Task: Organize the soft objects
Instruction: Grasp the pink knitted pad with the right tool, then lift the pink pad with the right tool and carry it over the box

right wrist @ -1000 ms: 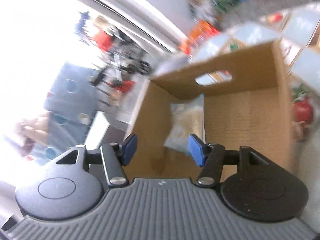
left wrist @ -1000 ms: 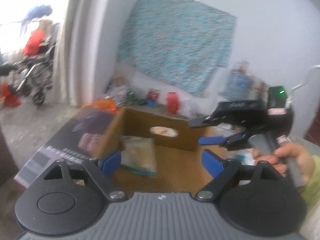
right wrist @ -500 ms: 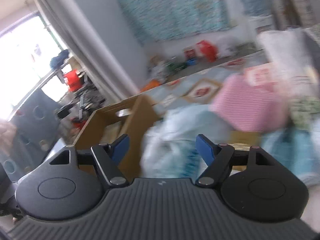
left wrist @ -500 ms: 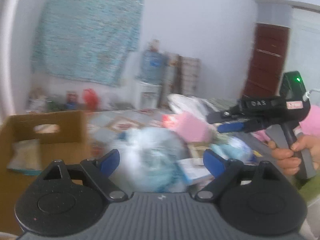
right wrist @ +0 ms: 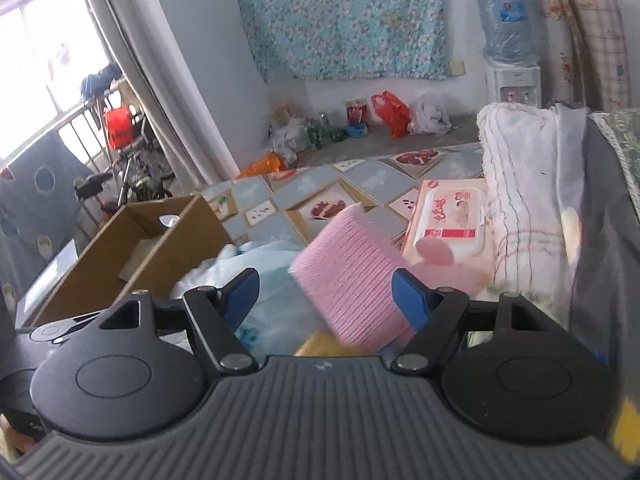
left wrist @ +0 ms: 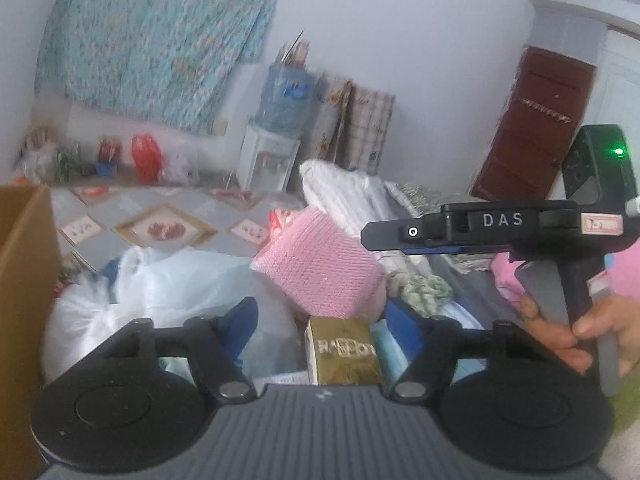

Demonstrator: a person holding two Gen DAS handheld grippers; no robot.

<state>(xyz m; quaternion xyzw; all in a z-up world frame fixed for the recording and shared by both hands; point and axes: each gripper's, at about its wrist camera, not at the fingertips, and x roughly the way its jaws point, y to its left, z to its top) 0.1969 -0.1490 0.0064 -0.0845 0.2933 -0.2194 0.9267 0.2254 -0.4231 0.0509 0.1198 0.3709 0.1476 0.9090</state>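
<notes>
— Where's the pink ribbed roll (right wrist: pixel 352 280) sitting right now?

— On top of the heap of soft things on the patterned mat (right wrist: pixel 320 184), tilted, leaning against a white plastic bag (left wrist: pixel 160 280) with a gold box (left wrist: pixel 344 352) just under its near edge. The heap lies near the mat's near edge, between the cardboard box (right wrist: pixel 132 248) on one side and the folded white blanket (right wrist: pixel 528 184) on the other. A pack of wet wipes (right wrist: pixel 448 216) lies flat just behind the roll.

— Why is the right gripper (right wrist: pixel 324 300) lined up like that?

— I'd say it's framing the roll for a pick. Its blue pads stand apart on either side of it, the far pad close to the roll's edge, but nothing is pinched yet.

— And the left gripper (left wrist: pixel 320 320)?

— Its jaws are closing, though they're still apart, with only the bag and gold box in front of them, and I see nothing gripped. It points at the same heap from lower down, likely to steady the bag or take the next item.

— The box stands open at the mat's edge for a reason?

— Probably as the bin: open top, beside the heap, so each soft piece has a short way to go.
</notes>
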